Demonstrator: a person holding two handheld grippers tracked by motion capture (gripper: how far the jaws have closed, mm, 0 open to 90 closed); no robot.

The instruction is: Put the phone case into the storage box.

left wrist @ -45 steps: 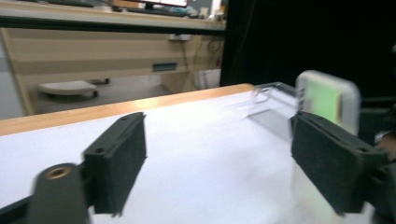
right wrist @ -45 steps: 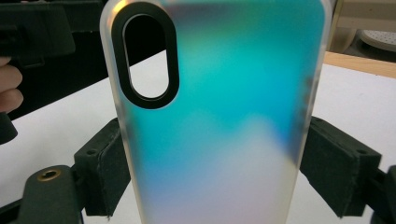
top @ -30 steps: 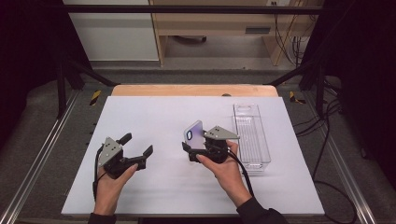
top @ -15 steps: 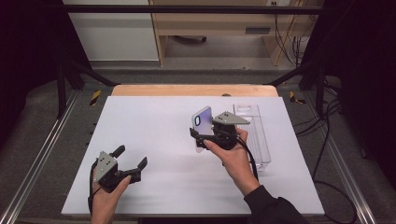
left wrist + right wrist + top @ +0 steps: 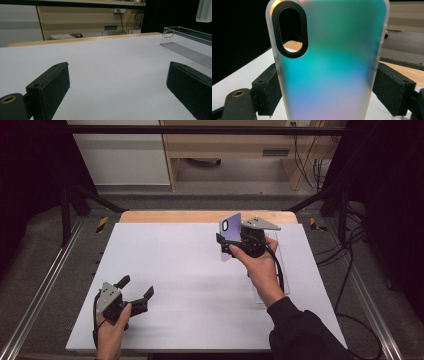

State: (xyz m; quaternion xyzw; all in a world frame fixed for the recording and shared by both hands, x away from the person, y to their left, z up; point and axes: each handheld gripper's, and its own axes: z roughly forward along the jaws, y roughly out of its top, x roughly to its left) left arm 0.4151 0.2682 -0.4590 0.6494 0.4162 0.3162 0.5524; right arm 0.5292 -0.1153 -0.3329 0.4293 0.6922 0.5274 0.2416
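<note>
At the left of the high view, the left gripper (image 5: 134, 292) sits low near the front edge of the white table (image 5: 190, 270), well apart from everything else. Over the last second it has drawn back toward the person and away from the middle of the board. Its 2 jaws are spread wide with nothing between them, and the left gripper view shows bare table past both black pads (image 5: 53, 82), with the clear plastic tray (image 5: 190, 42) off to one side.

Moving right, the phone case (image 5: 231, 227) is lifted off the table, upright and tilted a little, pinched by the right gripper (image 5: 235, 242). In the right gripper view its 2 jaws press against the case's long edges near the bottom, so the iridescent frosted back (image 5: 329, 65) and its oval camera cutout face the lens. A second ago this case was held lower and closer to the person; it has since risen and travelled toward the far side of the table, while the right hand (image 5: 257, 265) stretched forward.

Farther right, the tray lies along the table edge, partly hidden by the right forearm.

I judge the handover or pickup is finished: the left gripper has let go and retired, and the right alone carries the case, probably toward the tray.
</note>
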